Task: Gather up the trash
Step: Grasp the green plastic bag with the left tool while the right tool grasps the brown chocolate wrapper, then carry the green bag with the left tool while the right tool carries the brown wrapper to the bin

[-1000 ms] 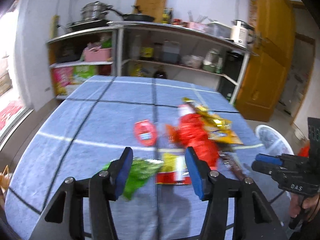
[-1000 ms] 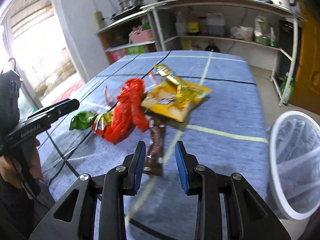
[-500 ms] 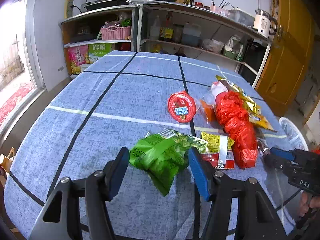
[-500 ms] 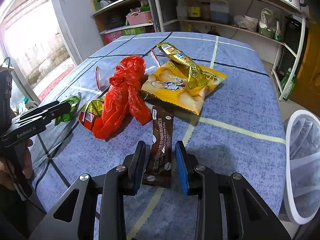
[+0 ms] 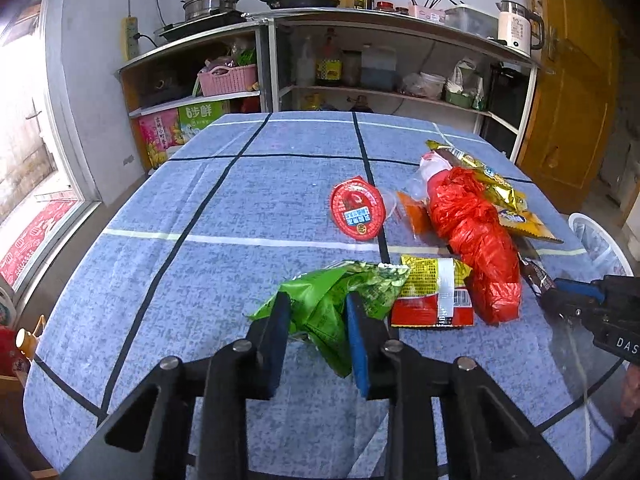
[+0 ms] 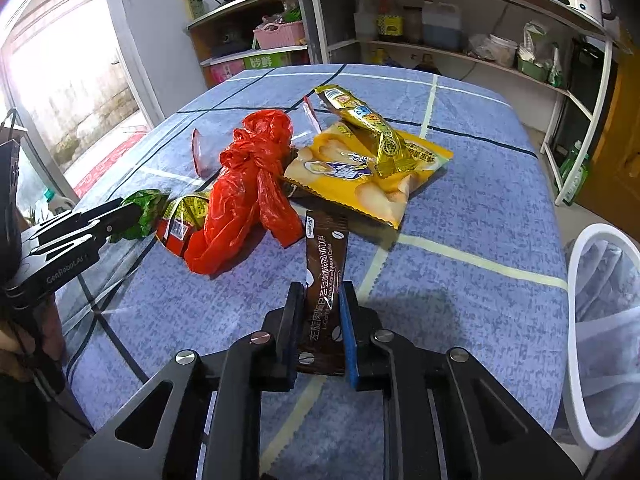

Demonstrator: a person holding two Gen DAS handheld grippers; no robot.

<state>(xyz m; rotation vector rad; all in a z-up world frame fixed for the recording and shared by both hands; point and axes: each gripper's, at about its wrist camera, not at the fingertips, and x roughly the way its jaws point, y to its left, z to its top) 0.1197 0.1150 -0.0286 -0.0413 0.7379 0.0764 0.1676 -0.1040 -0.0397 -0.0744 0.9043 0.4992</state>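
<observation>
Green wrapper (image 5: 320, 300): crinkled foil, lying on the blue cloth (image 5: 200, 208) w/ left gripper (image 5: 316, 312) closing around it, pads at its sides. Brown sachet (image 6: 325, 280): flat, glossy, white print, between the closing right gripper (image 6: 320, 300) pads; near end hidden under the jaws. Red bag (image 6: 248, 184) is thin knotted plastic, partly covering a red-yellow packet (image 5: 434, 292). Mesh bin (image 6: 600, 320) cut off at right edge.

Left gripper (image 5: 317, 322): jaws closing, crumpled green wrapper (image 5: 340, 296) between them
Worktop (image 5: 224, 208): blue cloth with dark and pale lines
Beside the wrapper: red-yellow packet (image 5: 434, 292), touching it
Farther back: round red lid (image 5: 357, 212), red plastic bag (image 5: 476, 236)
Right edge: right gripper (image 5: 560, 298) on a brown sachet (image 5: 534, 272)
</observation>
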